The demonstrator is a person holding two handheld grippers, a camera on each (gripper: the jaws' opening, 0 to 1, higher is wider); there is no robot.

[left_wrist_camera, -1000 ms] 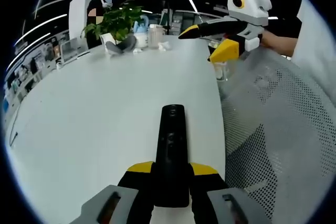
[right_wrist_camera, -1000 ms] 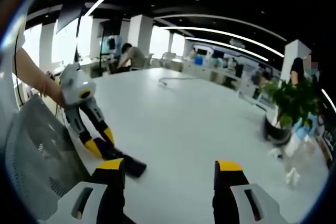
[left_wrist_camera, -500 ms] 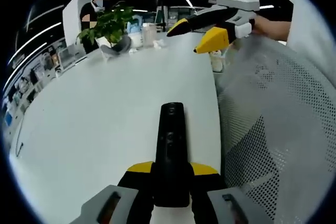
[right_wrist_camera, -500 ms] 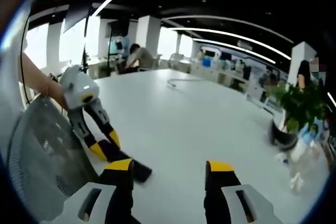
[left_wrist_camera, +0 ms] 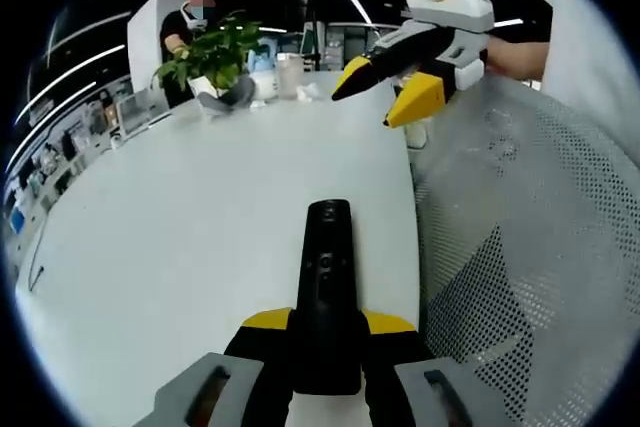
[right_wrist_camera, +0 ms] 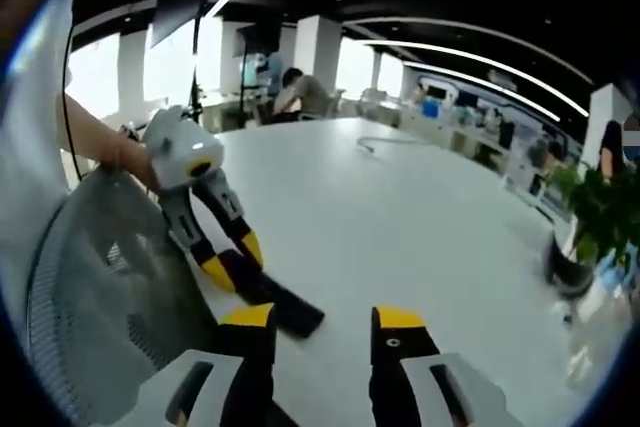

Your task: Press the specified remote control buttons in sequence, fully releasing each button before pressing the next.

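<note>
The left gripper (left_wrist_camera: 325, 347) is clamping its jaws on the black remote control (left_wrist_camera: 327, 277), holding it out over the white worktop (left_wrist_camera: 180, 227). The right gripper (right_wrist_camera: 325, 322) is hovering above, jaws parted but narrower than a second ago and gripping nothing; it is closing in, so a first press looks near. A mesh chair back (left_wrist_camera: 520, 247) is crowding the right side. Farther off, a potted plant (left_wrist_camera: 215, 47) and a cup (left_wrist_camera: 290, 72) are standing well clear.
</note>
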